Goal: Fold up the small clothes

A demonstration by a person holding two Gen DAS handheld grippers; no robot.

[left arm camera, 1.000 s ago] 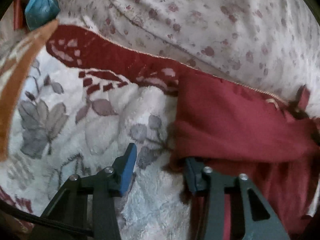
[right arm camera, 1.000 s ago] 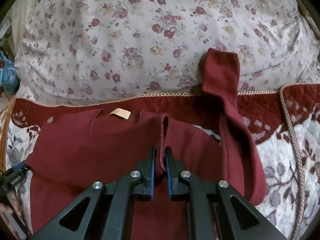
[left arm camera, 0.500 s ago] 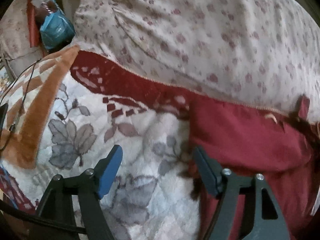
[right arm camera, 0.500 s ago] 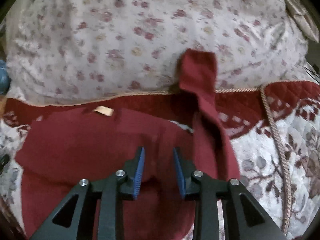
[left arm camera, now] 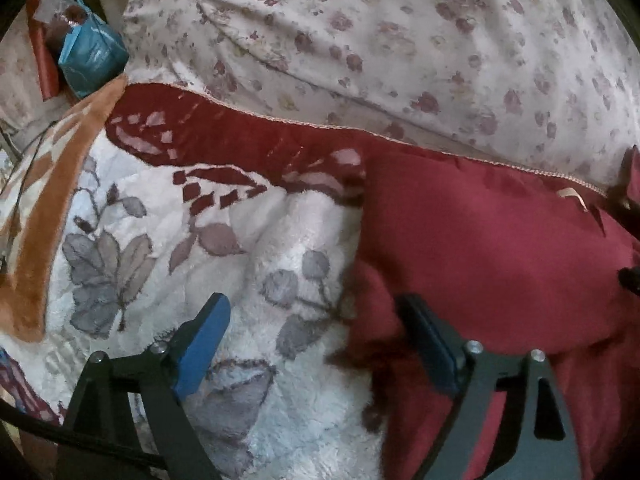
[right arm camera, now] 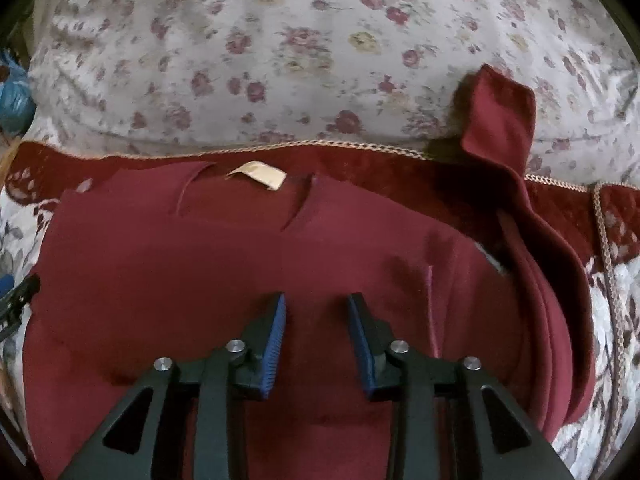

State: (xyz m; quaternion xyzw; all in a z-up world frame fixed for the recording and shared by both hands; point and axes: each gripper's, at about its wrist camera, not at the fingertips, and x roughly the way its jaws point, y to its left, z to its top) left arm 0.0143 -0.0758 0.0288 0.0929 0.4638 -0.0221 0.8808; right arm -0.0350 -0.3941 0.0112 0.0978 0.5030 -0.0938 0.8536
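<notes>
In my left view, my left gripper (left arm camera: 316,344) hangs over the blanket (left arm camera: 248,264). Its jaws are opening wide. A second ago one pad pinched the edge of the red top (left arm camera: 492,264). Now that edge is let go and lies flat, with one finger over it and the other over the blanket. Nothing is squeezed.

In my right view, my right gripper (right arm camera: 316,344) is just above the middle of the red top (right arm camera: 160,276). A second ago it pinched a fold of cloth. Now its jaws are opening and the cloth has dropped flat. The tag (right arm camera: 258,174) shows at the neck, near the flowery pillow (right arm camera: 280,60). One sleeve (right arm camera: 504,128) sticks up onto the pillow.

I think one fold is set down. The sleeve looks like it needs tucking in next.
</notes>
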